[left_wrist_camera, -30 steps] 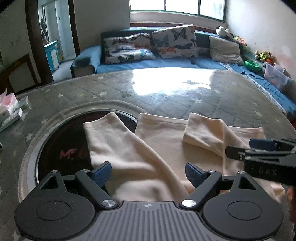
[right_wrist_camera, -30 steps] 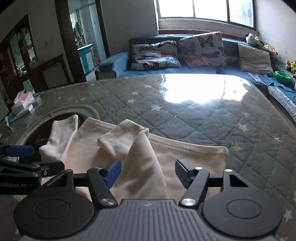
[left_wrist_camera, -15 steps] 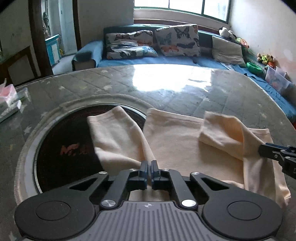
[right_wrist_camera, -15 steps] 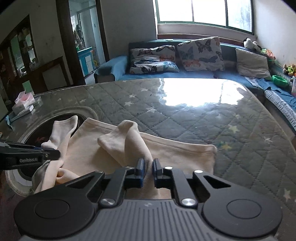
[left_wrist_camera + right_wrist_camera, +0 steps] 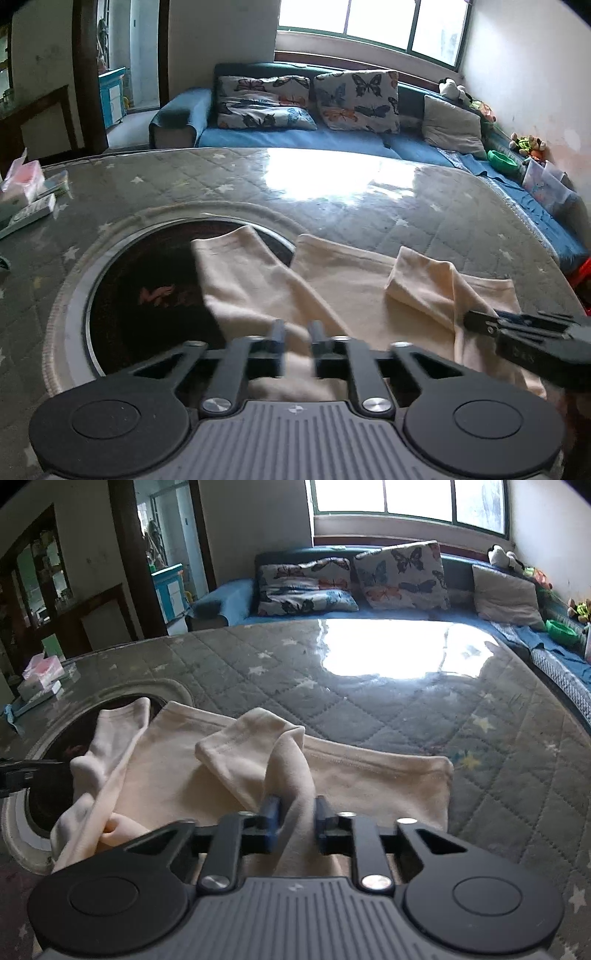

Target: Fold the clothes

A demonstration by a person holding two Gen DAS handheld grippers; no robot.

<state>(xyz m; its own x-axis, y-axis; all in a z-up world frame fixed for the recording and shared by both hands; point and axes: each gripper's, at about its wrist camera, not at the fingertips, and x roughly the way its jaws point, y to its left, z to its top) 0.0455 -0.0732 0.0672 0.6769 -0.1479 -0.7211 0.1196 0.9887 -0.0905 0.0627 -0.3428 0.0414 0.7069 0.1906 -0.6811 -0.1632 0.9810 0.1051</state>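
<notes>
A cream long-sleeved garment [image 5: 354, 284] lies on the quilted grey bench [image 5: 424, 221], its left sleeve [image 5: 236, 273] over the dark round inset [image 5: 147, 295]. The body runs crosswise, hem at the far side; both sleeves point away towards the sofa [image 5: 332, 136], cuffs farthest. The right sleeve [image 5: 258, 749] is folded onto the body. The left tongs [image 5: 297, 341] stand slightly spread with cloth between them; the right tongs [image 5: 297, 816] likewise, a ridge of the right sleeve rising between without visible pinching
</notes>
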